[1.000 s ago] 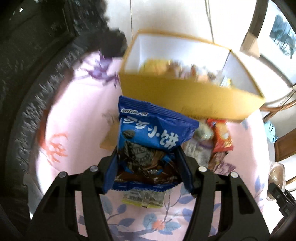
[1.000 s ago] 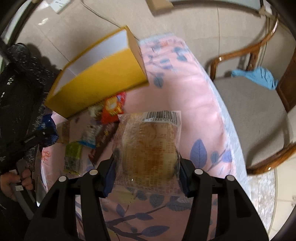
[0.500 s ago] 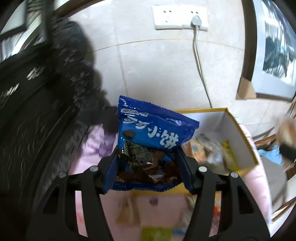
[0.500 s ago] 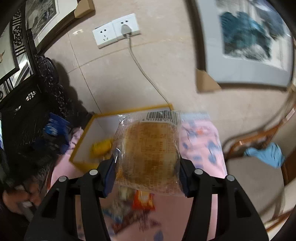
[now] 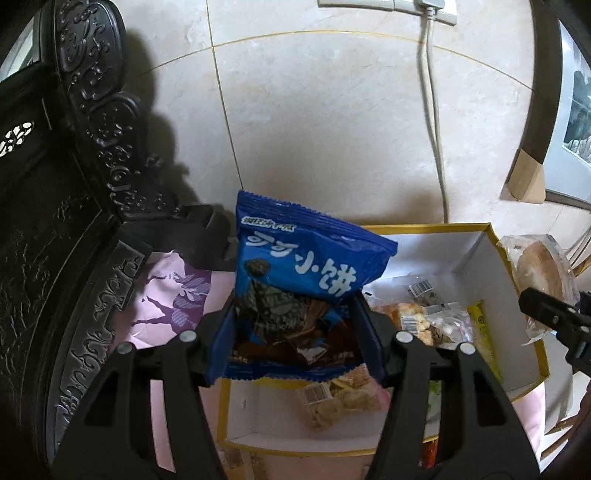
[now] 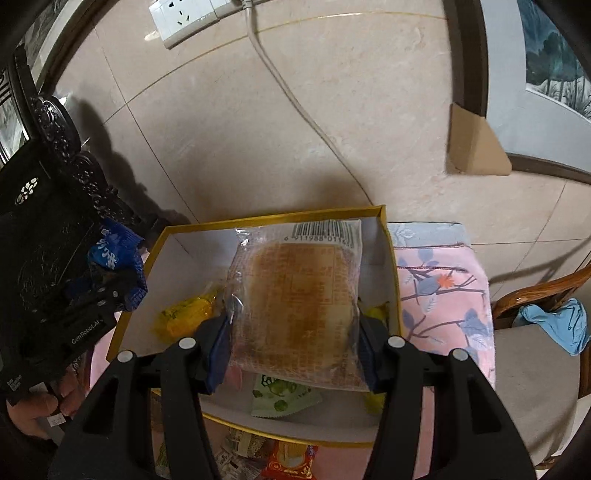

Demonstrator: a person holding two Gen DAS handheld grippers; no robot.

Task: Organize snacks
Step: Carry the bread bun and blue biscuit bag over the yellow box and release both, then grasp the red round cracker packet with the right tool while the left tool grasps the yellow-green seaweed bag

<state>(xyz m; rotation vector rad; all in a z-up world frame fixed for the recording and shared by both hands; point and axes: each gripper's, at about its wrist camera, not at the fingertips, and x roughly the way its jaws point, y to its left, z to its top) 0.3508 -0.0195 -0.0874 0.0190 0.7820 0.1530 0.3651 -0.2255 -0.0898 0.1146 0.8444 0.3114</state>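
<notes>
Your blue snack bag (image 5: 295, 284) sits between the fingers of your left gripper (image 5: 295, 332), held above the yellow box (image 5: 517, 391) near its left end. The jaws are opening slightly at this moment, about halfway apart, yet the pads are on the bag's sides and it stays upright with its sealed top pointing away from you. Your right gripper (image 6: 295, 339) has its fingers set about halfway apart, pressed on a clear-wrapped round cake (image 6: 295, 295) with the barcode at the far edge; it hangs over the box's right half.

Inside the white-lined box lie several packets: a yellow wrapper (image 6: 184, 314), a green and white packet (image 6: 284, 398) and clear bags of pale puffed pieces (image 5: 343, 402).

The box rests on a pink flowered cloth (image 6: 443, 295), with a few more packets (image 6: 288, 458) on the cloth just in front of it. To the left stands dark carved furniture (image 5: 74, 221); behind is a tiled wall with a socket strip (image 6: 184, 18) and a cable (image 6: 295, 103). A wooden chair (image 6: 535, 369) with a blue cloth (image 6: 557, 328) stands at right.
</notes>
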